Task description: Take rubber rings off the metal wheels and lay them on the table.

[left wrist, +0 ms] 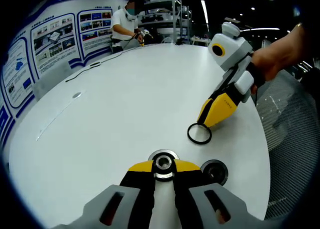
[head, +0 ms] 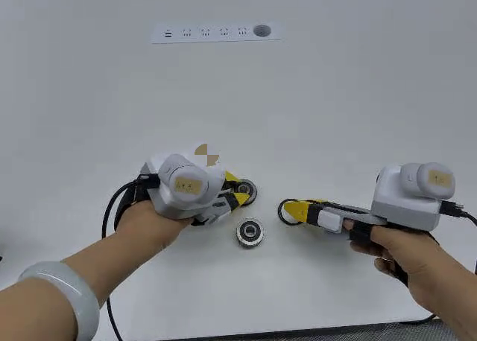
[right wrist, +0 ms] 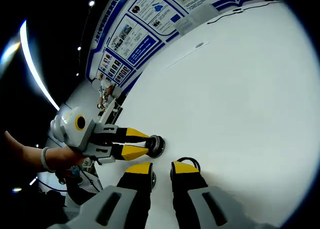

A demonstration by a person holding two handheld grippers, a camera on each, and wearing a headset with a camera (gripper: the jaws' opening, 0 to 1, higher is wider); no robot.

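White table [head: 313, 95], poster wall [left wrist: 50, 39], perhaps shelving [left wrist: 167, 9]

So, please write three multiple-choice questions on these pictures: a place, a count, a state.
1. Where does the black rubber ring lie?
A) on the table, at the right tongs' tips
B) in a box
C) on the floor

2. How many metal wheels are in view?
A) one
B) two
C) four

3. The left tongs are:
A) wide open
B) shut on a wheel
C) shut on the ring

Answers: 1 A, it lies flat beside those tips; 2 B, one clamped, one free; 3 B, both jaws press it.
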